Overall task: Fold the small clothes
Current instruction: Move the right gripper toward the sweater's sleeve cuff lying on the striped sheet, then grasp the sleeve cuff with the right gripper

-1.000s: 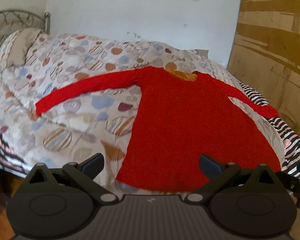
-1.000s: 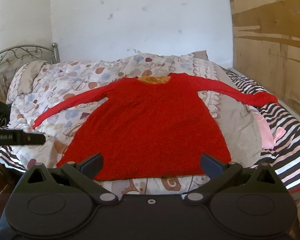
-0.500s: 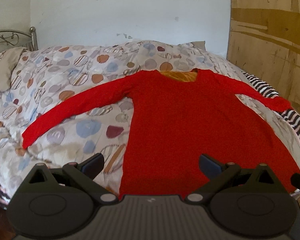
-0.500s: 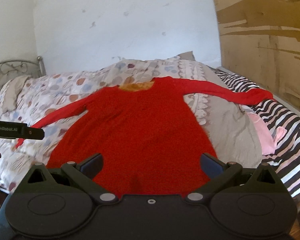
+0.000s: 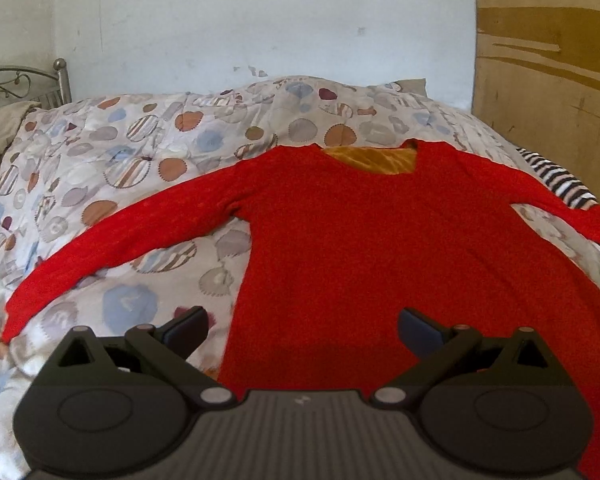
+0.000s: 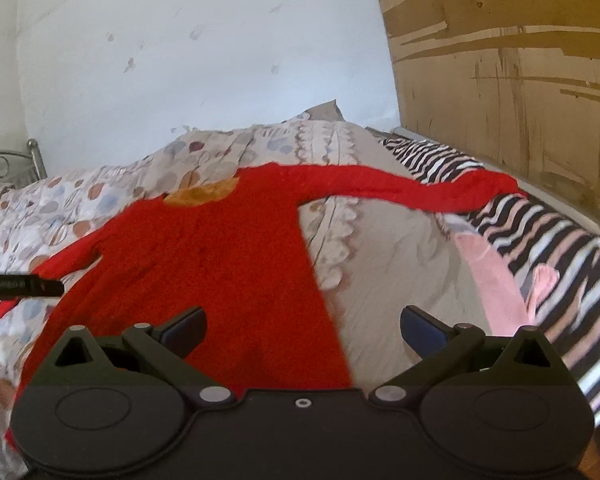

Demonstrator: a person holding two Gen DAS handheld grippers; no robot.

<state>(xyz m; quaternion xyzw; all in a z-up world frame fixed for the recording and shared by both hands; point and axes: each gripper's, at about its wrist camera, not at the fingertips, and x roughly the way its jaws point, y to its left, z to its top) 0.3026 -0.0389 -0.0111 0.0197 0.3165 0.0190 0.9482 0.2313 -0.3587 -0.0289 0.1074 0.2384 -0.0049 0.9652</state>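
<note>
A red long-sleeved top lies flat on the bed, both sleeves spread out, an orange lining showing at the neck. My left gripper hovers open over its lower left hem, holding nothing. In the right wrist view the same red top fills the left half, and its right sleeve reaches onto a striped sheet. My right gripper is open above the hem's right side, empty. The tip of the other gripper pokes in from the left edge.
A quilt with round patches covers the bed, and a pillow lies by the metal headboard. The striped sheet and a pink cloth lie at the right. A wooden panel lines the bed's right side.
Both grippers moved forward, closer over the top's lower hem. The right wrist view swung rightwards, bringing the right sleeve and striped sheet into fuller view. Both stayed open.
</note>
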